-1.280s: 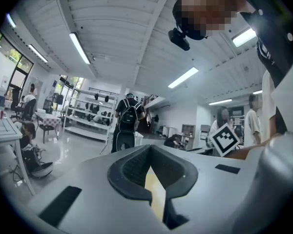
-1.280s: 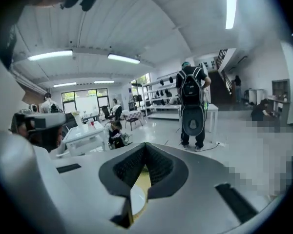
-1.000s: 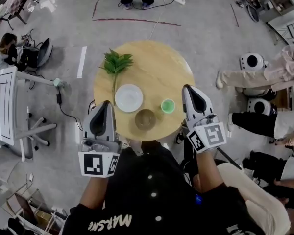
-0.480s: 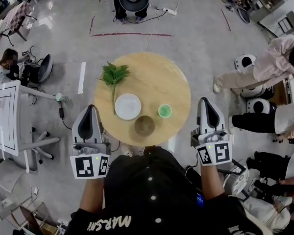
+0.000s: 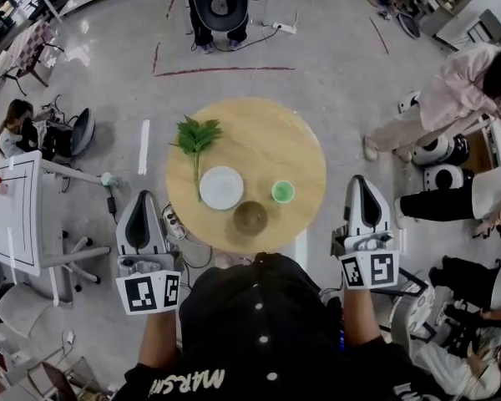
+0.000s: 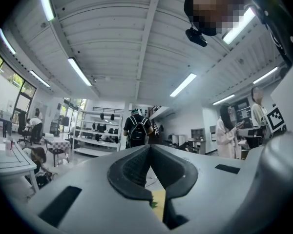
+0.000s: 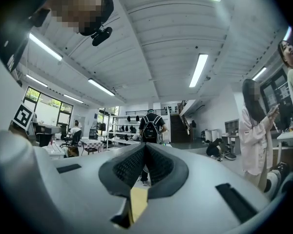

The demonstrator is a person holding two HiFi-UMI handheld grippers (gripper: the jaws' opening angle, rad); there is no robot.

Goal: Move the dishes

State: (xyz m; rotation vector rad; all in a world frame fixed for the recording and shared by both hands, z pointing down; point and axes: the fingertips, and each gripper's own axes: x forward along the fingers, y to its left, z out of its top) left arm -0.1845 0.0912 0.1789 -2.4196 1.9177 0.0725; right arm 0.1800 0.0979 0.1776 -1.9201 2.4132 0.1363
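Head view: a round wooden tabletop stands on a grey floor. On the half nearer the person lie three dishes. A white plate is at the left, and a brown bowl sits just beside it, close to the near edge. A small green cup is to the bowl's right, apart from it. A leafy green sprig lies behind the plate, its stem running along the plate's left rim. The left claw hangs over the floor off the tabletop's left edge. The right claw hangs off its right edge. Neither touches a dish.

Left gripper view: the left claw points level into the room, its two pads pressed together at the tips with nothing pinched. A sliver of yellow wood shows in the gap below. A person with a backpack stands far off by shelving.

Right gripper view: the right claw is likewise pressed together and empty, pointing level at the same distant room.
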